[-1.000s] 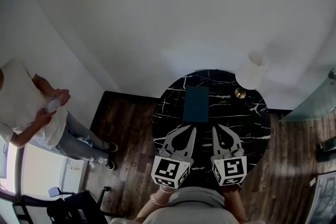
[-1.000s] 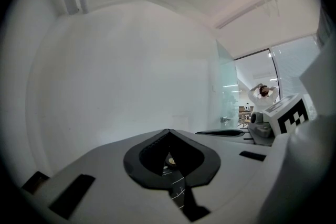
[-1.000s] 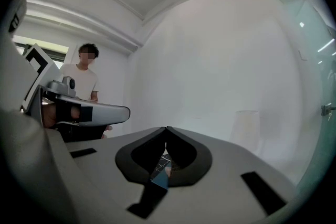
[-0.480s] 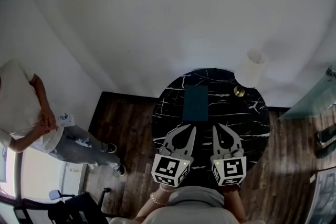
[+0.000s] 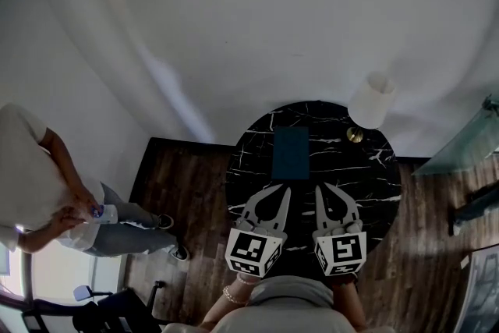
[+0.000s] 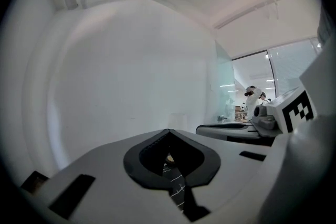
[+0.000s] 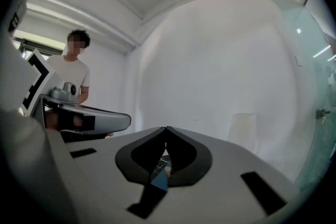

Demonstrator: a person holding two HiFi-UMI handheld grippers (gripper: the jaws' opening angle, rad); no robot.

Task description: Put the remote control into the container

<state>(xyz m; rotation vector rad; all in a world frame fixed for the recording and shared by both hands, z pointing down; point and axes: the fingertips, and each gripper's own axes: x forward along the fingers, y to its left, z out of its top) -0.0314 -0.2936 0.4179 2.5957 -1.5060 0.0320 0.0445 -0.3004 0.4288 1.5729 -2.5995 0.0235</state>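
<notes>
**Left claw**: nearest item, at the near edge of the bench, left of its twin. My jaws are closed tip to tip with nothing in them. Only veined marble shows through the hollow behind the tips.

**Right claw**: just beside the left one, on the right. Its jaws are also together and empty. A sliver of teal and some marble show through its hollow.

**Bench**: round, black marble with white veins. It is bare around both claws.

**Teal rectangle**: mid-bench, beyond both claws and apart from them, with its long side running away from me. I take it for the container. I cannot tell whether it is an open box or lidded.

**Lamp**: white shade on a brass foot, at the far right rim of the bench.

**Remote**: I find it in no view. It is not on the bench, and neither claw holds it.

**Floor**: dark wood, to the left of the bench.

**Person**: stands far left, well apart from the bench. The hands hold something too small to identify.

**Wall**: plain white, farthest.

**Step in hand**: by my judgement none has started, and both claws are parked. The next move calls for finding the remote. After that I would part one claw's jaws, close them across the remote's narrow sides, and carry it over the teal rectangle.
</notes>
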